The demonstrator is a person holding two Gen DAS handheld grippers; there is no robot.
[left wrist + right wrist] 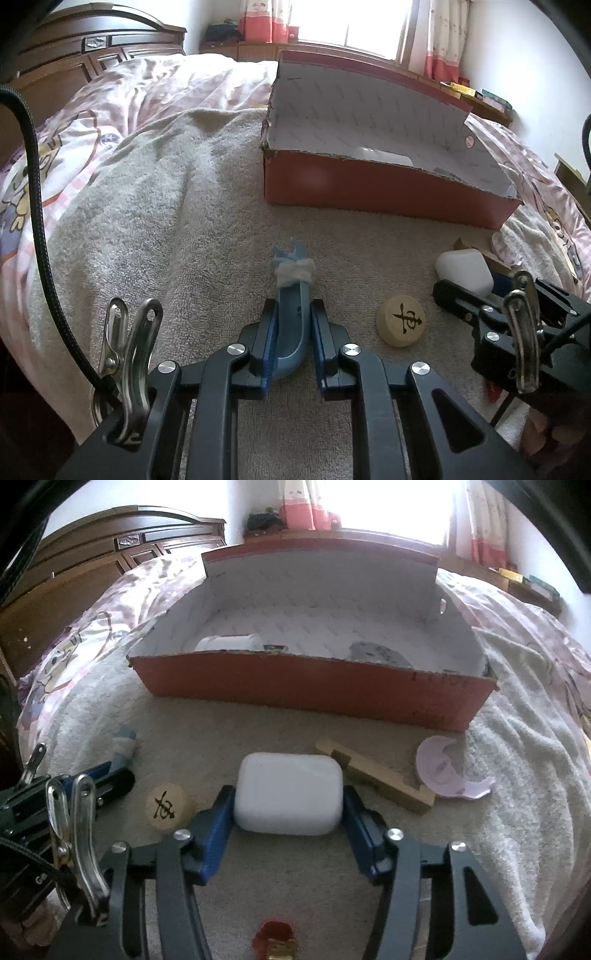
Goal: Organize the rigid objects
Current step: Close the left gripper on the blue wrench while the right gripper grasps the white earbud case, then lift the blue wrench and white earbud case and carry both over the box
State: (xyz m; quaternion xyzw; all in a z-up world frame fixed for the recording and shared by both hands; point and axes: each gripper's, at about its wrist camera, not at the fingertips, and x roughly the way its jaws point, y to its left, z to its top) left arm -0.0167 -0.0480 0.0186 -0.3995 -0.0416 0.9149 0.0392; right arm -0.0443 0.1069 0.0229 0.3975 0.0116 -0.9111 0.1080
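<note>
My left gripper [293,314] is shut on a blue curved plastic piece [291,306] with white tape round its tip, low over the grey towel. My right gripper [288,801] is shut on a white rounded case [288,794], also seen in the left wrist view [465,271]. A round wooden chess piece [401,322] with a black character lies between the two grippers [169,806]. The red cardboard box [314,694] stands beyond, open, with a white object [229,643] and a grey item [376,653] inside.
A wooden block [376,779] and a pink crescent-shaped piece [447,771] lie right of the white case. A small red object [275,939] lies under my right gripper. The grey towel [184,206] covers a pink bedspread [147,85]. A wooden headboard [74,55] stands at the far left.
</note>
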